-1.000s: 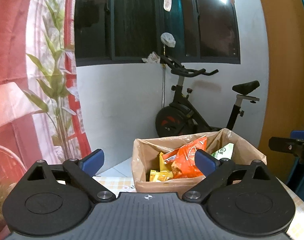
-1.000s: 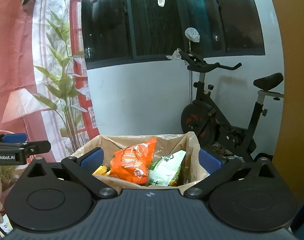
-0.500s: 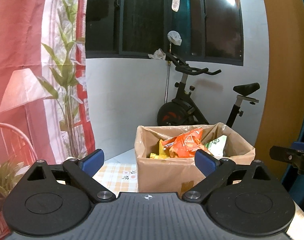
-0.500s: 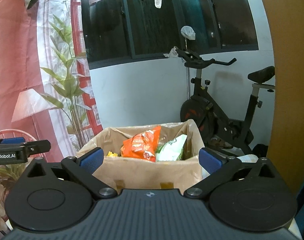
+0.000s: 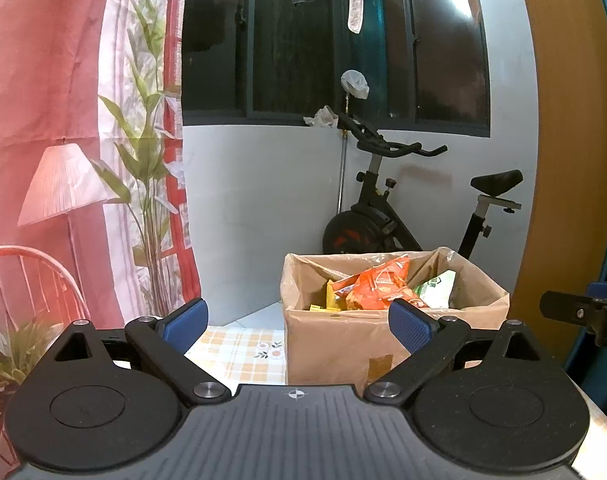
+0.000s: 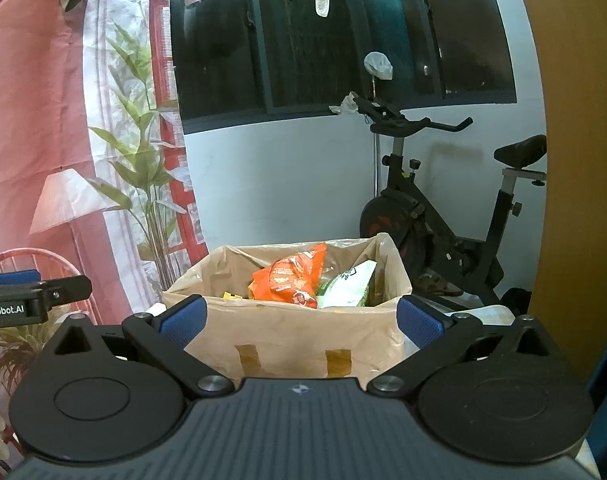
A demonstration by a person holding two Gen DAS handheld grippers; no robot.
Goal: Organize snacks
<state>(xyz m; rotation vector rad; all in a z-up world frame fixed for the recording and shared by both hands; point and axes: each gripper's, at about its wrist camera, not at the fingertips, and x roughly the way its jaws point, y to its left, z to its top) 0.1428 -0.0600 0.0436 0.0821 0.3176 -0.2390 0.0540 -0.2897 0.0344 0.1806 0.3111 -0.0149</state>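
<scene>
A cardboard box (image 5: 327, 344) stands on a checked tablecloth (image 5: 239, 348). It holds an orange snack bag (image 5: 379, 288), a green-white bag (image 5: 437, 290) and yellow packets (image 5: 323, 307). The box (image 6: 295, 344), the orange bag (image 6: 291, 280) and the green-white bag (image 6: 349, 286) also show in the right wrist view. My left gripper (image 5: 297, 326) is open and empty, back from the box. My right gripper (image 6: 299, 322) is open and empty, in front of the box.
An exercise bike (image 5: 387, 216) stands behind the box by the white wall. A printed curtain (image 5: 63, 140) hangs on the left. A wooden panel (image 5: 563, 160) rises on the right. The right gripper's finger (image 5: 575, 312) shows at the left view's right edge.
Both grippers have drawn back and lowered from the box. The box looks smaller and its front wall shows. Both stay open and empty.
</scene>
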